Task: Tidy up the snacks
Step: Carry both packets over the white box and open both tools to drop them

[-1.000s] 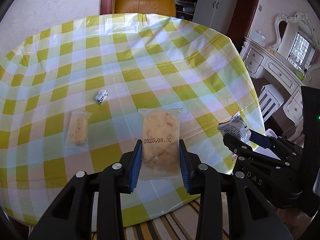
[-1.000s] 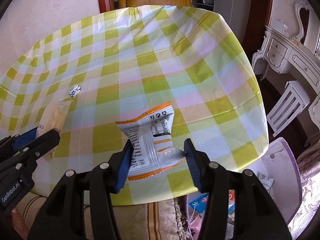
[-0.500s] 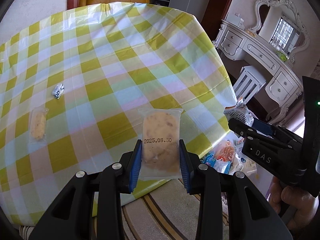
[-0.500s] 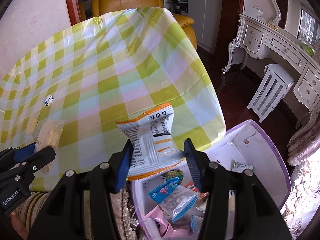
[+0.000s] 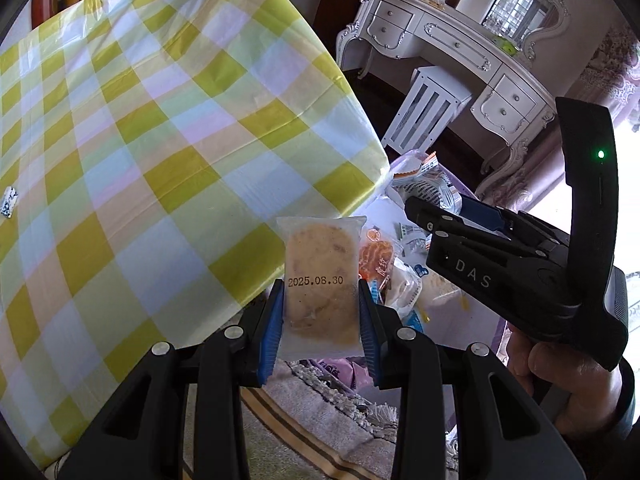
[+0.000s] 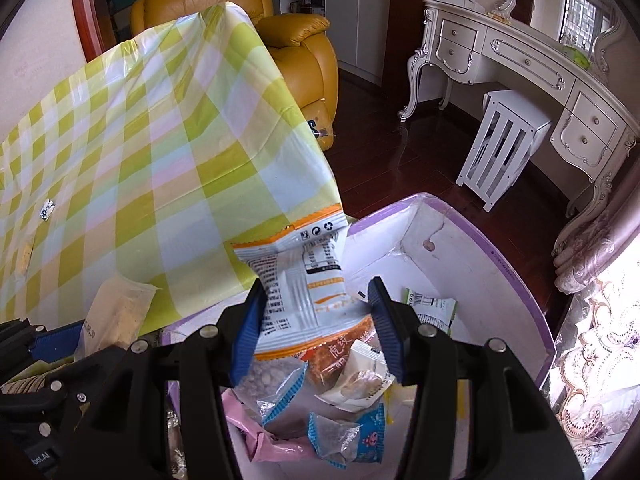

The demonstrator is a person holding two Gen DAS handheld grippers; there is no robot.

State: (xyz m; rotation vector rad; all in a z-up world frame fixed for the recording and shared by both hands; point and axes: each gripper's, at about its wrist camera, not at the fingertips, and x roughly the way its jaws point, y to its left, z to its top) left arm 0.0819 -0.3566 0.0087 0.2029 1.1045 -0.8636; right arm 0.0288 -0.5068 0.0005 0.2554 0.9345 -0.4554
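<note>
My left gripper [image 5: 320, 292] is shut on a clear pastry packet [image 5: 321, 280] stamped with a date, held off the table's right edge. My right gripper [image 6: 318, 298] is shut on a white and orange snack bag [image 6: 298, 280] and hangs over an open white box with a purple rim [image 6: 516, 280]. Inside the box lie several snack packets [image 6: 348, 380]. From the left wrist view the right gripper [image 5: 452, 220] shows at the right, a hand under it, with the snack bag [image 5: 428, 184] in its jaws. The pastry packet [image 6: 116, 312] also appears at the lower left of the right wrist view.
A table with a yellow and green checked cloth [image 5: 160, 140] fills the left side; a small wrapped candy [image 6: 47, 209] and a small packet [image 6: 25, 256] lie on it. A white stool [image 6: 502, 144], an ornate white dresser [image 6: 520, 68] and a yellow armchair [image 6: 296, 40] stand beyond.
Both grippers have swung right, off the table, each still holding its packet. The box of snacks has come into view beneath them, and the table has slid to the left.
</note>
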